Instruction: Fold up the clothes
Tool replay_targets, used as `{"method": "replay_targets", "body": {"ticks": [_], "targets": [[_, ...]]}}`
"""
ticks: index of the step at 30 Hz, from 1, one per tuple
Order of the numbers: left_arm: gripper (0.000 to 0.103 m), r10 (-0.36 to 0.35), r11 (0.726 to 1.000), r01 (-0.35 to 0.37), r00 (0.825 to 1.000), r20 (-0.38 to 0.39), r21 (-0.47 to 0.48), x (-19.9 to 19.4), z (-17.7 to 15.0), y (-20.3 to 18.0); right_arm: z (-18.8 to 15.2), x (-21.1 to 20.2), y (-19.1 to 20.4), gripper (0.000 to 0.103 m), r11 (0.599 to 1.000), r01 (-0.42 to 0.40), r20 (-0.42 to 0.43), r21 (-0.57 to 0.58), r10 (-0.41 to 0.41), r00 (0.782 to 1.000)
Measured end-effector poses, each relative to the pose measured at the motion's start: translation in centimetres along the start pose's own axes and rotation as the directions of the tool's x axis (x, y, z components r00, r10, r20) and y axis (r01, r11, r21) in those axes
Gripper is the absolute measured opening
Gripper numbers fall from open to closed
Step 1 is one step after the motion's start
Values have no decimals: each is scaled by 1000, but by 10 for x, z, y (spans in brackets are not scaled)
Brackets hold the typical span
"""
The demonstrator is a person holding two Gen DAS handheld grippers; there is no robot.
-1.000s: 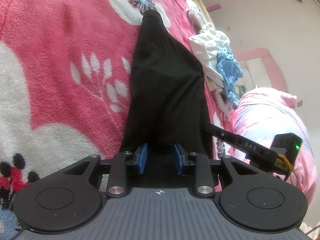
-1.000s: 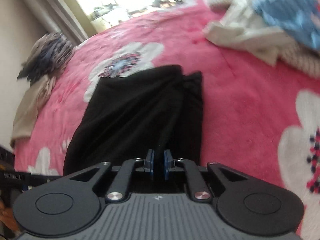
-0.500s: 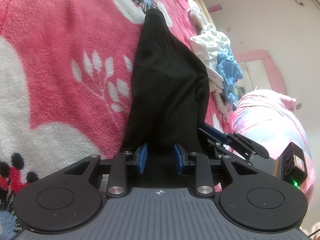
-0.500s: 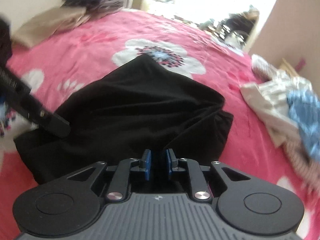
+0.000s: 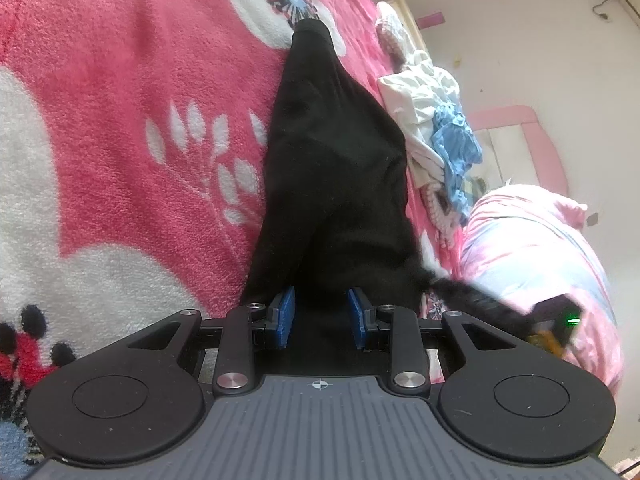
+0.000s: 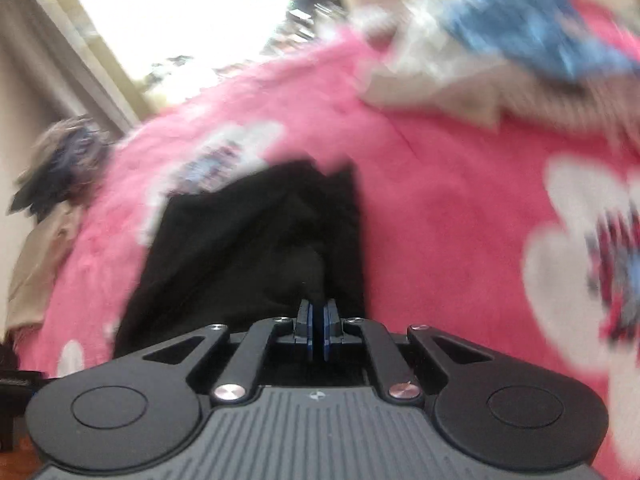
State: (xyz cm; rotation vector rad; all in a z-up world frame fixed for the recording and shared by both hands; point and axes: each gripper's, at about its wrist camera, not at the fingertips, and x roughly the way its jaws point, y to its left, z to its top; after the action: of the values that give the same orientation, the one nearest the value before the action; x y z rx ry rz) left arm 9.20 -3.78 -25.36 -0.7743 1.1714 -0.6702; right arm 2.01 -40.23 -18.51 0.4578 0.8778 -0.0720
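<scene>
i have the soft black fabric garment stretched across the fuzzy pink bed blanket with white flowers, its far tip resting on a flower and its near end bunched up at my left hand-held gripper. that one stands at a narrow gap with a thick wad of black cloth filling the space between its blue pads, so i take it as holding the near edge. my right hand-held gripper is pinched nearly to nothing; black cloth lies right at its tips, and a small ridge of it rises just ahead, but the right wrist view is smeared, so i judge rather than see that it has a thin fold.

what worries me: if the right side caught only one layer, or a sliver of hem, the cloth could slide out once i pull and the fold would sag on that side. the left holds a fat bunch, not a clean edge, so lifting from there could drag in wrinkles and give a crooked crease. the plush blanket looks grippy; dragging the garment over it may rumple the underside. the loose pile of white and blue clothes sits near the garment's right side, and a wide swing could snag it.
</scene>
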Motion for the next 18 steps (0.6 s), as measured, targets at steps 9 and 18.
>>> {"method": "replay_targets", "body": {"ticks": [9, 18], "targets": [[43, -24, 998, 22, 999, 36, 52, -11, 0, -10, -3, 2, -12, 6, 998, 4, -19, 63, -3, 1000], [43, 5, 997, -5, 1000, -2, 78, -3, 0, -11, 32, -10, 11, 35, 999, 16, 45, -44, -14, 999]]}}
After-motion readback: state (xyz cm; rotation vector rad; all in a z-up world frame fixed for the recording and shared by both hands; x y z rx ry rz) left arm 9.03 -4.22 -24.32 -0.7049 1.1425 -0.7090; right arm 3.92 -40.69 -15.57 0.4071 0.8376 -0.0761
